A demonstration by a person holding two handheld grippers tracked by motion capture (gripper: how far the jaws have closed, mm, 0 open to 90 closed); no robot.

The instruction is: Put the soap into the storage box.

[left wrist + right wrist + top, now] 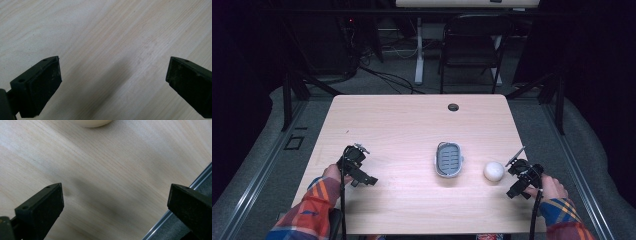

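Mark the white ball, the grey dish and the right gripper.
white ball [494,171], high view, middle of its top.
grey dish [438,163], high view, left rim.
right gripper [115,213], right gripper view, gap midway between its open jaws.

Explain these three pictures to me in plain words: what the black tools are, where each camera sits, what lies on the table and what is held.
A person at a wooden table holds hand-operated tongs in each hand: the left tongs and the right tongs. The wide picture comes from a fixed camera above the table. The two close pictures come from cameras riding on the tongs, looking along their black jaws. On the table lie a grey slotted dish and, right of it, a white ball, whose edge shows at the top of the right tongs' view. Both tongs stand open over bare wood; nothing is held.
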